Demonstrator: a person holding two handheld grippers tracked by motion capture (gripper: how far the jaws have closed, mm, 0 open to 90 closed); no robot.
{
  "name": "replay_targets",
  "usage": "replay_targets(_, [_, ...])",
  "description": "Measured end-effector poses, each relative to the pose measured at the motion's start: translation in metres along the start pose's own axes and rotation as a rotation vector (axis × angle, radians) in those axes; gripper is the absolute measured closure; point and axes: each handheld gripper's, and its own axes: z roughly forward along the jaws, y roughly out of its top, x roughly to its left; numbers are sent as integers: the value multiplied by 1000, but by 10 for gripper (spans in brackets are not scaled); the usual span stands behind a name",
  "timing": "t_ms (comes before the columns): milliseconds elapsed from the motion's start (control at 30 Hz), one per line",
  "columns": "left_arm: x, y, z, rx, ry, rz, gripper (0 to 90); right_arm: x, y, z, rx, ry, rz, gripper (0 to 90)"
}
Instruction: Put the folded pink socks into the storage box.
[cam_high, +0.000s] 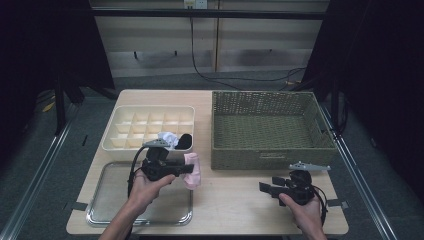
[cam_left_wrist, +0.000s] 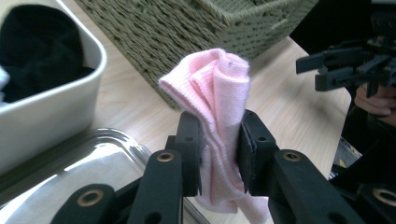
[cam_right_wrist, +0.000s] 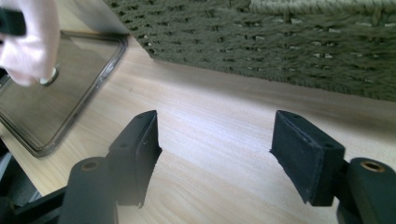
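Beside basket (cam_high: 240, 159) edge, pink sock (cam_high: 192, 170) between fingers (cam_left_wrist: 191, 144).

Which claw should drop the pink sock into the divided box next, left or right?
Left, likely. The left claw is already shut on the pink sock, right beside the divided box. The right claw is open with nothing in it, over bare table farther off.

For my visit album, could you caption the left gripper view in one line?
Left gripper clamping a rolled pink sock between its black jaws, above a wooden table beside a woven basket.
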Motion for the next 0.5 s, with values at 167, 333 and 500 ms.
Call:
replay_targets(167, [4,-1,-5,5,9,-6,725,0,-1,0,3,-7,-5,287])
replay_targets(333, [9,1,-14,-4,29,-18,725,-1,0,-2,-10,-8,-12,228])
replay_targets(500, [14,0,-23,0,59,-8,725,1,-1,-2,-12,10,-27,169])
